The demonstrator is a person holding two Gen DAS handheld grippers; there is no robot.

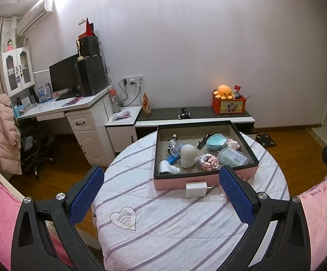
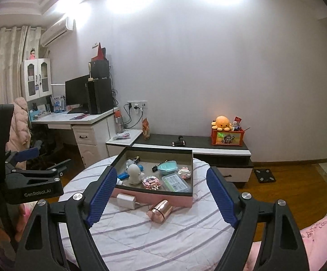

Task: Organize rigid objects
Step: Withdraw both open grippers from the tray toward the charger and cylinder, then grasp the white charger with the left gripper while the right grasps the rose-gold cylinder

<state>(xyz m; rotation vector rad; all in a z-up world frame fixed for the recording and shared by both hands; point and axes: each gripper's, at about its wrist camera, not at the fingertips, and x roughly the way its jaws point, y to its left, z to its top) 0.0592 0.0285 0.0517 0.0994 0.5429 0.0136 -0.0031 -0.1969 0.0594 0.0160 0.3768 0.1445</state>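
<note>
A pink box with a dark rim (image 1: 174,183) (image 2: 174,199) stands on a round table under a striped cloth (image 1: 163,230) (image 2: 141,239). Inside lie a white figure (image 1: 188,155) (image 2: 134,174), a teal case (image 1: 215,142), pink block toys (image 1: 206,161) and a clear plastic case (image 1: 232,157). In front of the box are a white charger (image 1: 196,189) (image 2: 125,201) and a rose-gold cylinder (image 2: 160,211) on its side. My left gripper (image 1: 160,170) and right gripper (image 2: 161,169) both hover open and empty, short of the box.
Behind the table runs a low dark-topped cabinet (image 1: 197,113) with an orange plush (image 1: 224,91) on a red box. A desk with a monitor (image 1: 64,76) and a chair with a pink coat (image 1: 4,133) stand left. Pink bedding (image 1: 321,203) flanks the table.
</note>
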